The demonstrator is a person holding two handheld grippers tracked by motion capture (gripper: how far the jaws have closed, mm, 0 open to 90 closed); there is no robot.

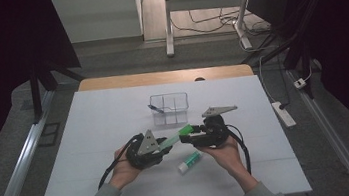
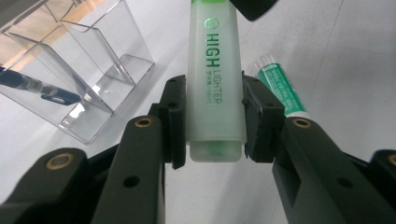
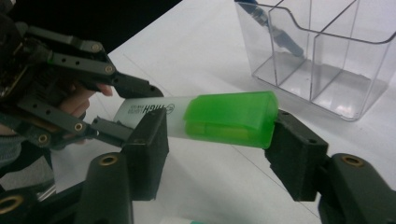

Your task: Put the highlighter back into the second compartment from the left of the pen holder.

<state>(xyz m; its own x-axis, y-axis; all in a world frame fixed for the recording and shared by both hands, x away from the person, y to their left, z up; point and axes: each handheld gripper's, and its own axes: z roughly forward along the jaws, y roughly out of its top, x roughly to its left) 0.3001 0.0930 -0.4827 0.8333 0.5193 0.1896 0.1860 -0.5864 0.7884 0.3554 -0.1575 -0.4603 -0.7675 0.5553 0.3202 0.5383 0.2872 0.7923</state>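
A green highlighter (image 1: 173, 138) with a translucent body and bright green cap (image 3: 231, 119) is held above the table between both hands. My left gripper (image 2: 212, 116) is shut on its body (image 2: 215, 84), near the rear end. My right gripper (image 3: 222, 140) is open; its jaws stand wide apart with the cap lying lengthwise between them, and the right jaw sits at the cap's tip. In the right gripper view the left gripper (image 3: 70, 93) shows at the left. From above, the left gripper (image 1: 161, 147) and the right gripper (image 1: 191, 135) face each other.
A clear plastic divided organizer (image 1: 170, 108) stands behind the grippers with a blue pen (image 1: 156, 109) leaning in its left compartment. A green-and-white glue stick (image 1: 189, 162) lies on the white table (image 1: 105, 126) under the right hand. Desk legs and cables lie beyond the far edge.
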